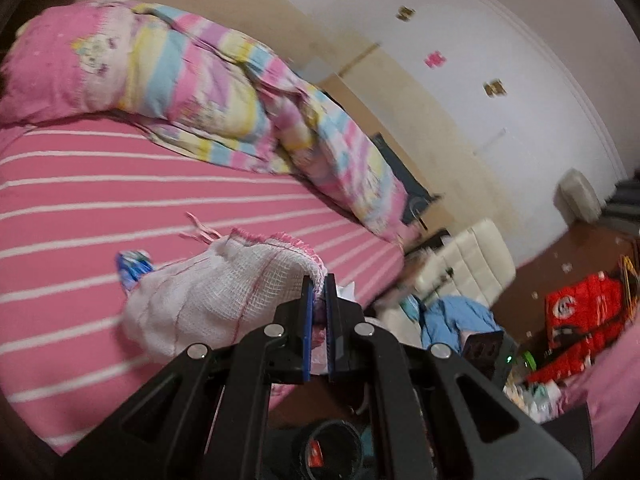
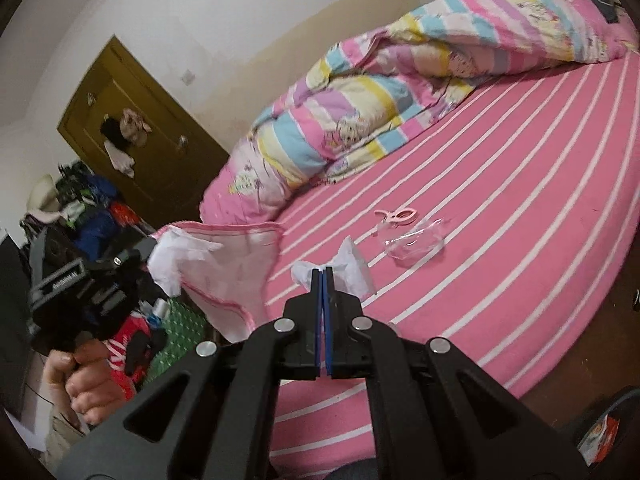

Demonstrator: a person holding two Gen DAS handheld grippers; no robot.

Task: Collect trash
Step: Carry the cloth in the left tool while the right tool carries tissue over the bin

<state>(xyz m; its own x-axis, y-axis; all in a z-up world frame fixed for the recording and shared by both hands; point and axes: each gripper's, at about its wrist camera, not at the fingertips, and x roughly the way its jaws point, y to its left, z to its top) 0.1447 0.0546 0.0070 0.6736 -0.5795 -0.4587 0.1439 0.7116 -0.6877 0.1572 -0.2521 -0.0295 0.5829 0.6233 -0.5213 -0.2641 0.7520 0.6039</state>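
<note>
A bedroom is seen, with a pink white-striped bed sheet [image 2: 500, 208] spread under both grippers and a rumpled pastel quilt [image 2: 360, 112] piled along its far side.

Nearest, the left gripper [image 1: 319, 280] is clenched on the pink-stitched rim of a white mesh bag [image 1: 208, 300], whose body sags down and to the left of the jaws onto the sheet. In the right wrist view the bag's mouth is seen held open, to the left of the right jaws, with white paper already showing inside.

The right gripper [image 2: 322, 270] is closed on a crumpled white tissue [image 2: 352, 268], which fans out just beyond and to the right of the fingertips, apparently lifted off the sheet.

The step in hand is judged to be the dropping of the tissue into the bag. It would be done well if the tissue were carried leftward over the open rim before the jaws are released, the bag's mouth being kept taut and tilted toward it.

Farther ahead and right of the right jaws, a clear plastic wrapper [image 2: 414, 240] lies on the sheet, with a pink clip-like piece [image 2: 396, 214] just beyond it. A blue wrapper [image 1: 134, 266] lies beyond the bag, left of the left jaws. These are judged to remain for collection.
</note>
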